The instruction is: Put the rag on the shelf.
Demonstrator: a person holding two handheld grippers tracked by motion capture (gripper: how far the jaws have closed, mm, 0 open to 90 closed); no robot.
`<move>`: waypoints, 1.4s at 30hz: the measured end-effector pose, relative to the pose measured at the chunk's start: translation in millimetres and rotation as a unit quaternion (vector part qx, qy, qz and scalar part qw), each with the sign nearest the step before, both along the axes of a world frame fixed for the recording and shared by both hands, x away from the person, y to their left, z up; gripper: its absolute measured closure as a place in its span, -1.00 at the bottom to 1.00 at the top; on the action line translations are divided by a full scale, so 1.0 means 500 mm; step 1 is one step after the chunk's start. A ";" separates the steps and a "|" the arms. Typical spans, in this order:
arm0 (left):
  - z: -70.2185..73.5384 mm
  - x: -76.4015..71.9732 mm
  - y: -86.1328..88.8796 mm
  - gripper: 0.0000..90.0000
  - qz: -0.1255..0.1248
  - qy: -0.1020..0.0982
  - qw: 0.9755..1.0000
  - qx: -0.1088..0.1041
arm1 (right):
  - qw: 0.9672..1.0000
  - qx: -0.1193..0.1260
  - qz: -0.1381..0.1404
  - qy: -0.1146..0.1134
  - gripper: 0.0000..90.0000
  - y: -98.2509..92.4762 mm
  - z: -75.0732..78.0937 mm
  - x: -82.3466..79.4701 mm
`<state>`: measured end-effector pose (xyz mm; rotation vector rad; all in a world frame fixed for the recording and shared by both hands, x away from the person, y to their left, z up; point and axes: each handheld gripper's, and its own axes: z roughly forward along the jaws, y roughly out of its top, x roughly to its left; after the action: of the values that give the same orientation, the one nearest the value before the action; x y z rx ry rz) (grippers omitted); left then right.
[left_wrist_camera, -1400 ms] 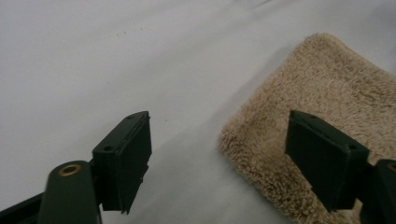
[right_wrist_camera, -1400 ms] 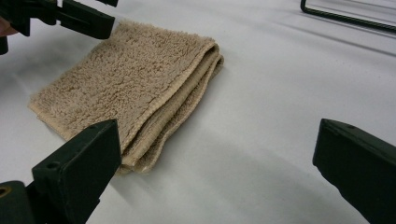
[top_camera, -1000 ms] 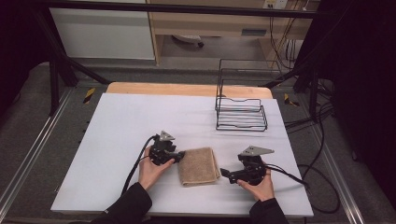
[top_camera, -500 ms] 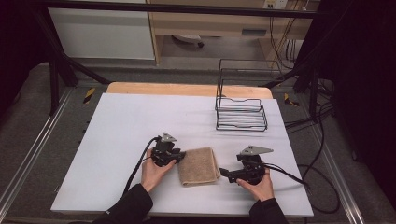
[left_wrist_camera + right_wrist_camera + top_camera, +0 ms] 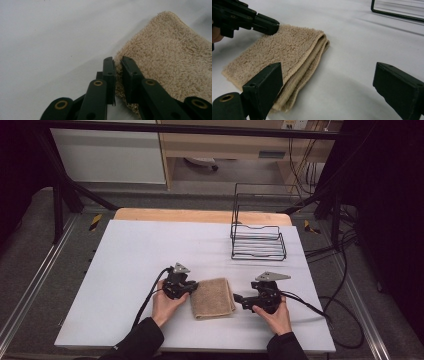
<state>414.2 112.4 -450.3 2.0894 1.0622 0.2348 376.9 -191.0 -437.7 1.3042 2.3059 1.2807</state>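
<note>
A folded tan towel [image 5: 212, 297] lies on the white table [image 5: 150, 245] near its front edge, between my two grippers. My left gripper [image 5: 192, 287] is at the towel's left edge. In the left gripper view its jaws stand almost together [image 5: 118, 61], with the towel's [image 5: 175, 62] fringe pinched between them. My right gripper [image 5: 236, 297] rests just right of the towel, pointing at it. In the right gripper view its jaws are wide apart [image 5: 328, 71] and hold nothing. There the towel [image 5: 287, 50] lies ahead and to the left, its folded layers facing me, with the left gripper [image 5: 270, 26] on its far corner.
A black wire rack [image 5: 257, 242] stands at the back right of the table, and its base wire [image 5: 397, 12] shows in the right gripper view. Cables trail from both grippers, the right one running off the table's right side. A wooden strip edges the table's far side.
</note>
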 end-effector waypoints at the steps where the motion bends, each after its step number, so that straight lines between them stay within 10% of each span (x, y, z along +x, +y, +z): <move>1: -0.001 -0.001 -0.001 0.80 0.001 0.000 1.000 -0.001 | 1.000 -0.001 -0.001 0.002 -0.78 0.003 0.001 0.003; 22: -0.005 -0.002 0.001 0.81 -0.020 -0.021 1.000 0.007 | 1.000 -0.019 0.002 0.015 -0.14 0.094 -0.013 0.105; 42: -0.005 0.000 0.002 0.81 -0.024 -0.017 1.000 0.005 | 0.999 -0.007 0.011 0.049 0.66 0.109 -0.033 0.095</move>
<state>414.2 113.5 -452.9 2.1099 0.9904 0.2511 424.4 -136.6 -454.4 1.3689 2.3978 1.2302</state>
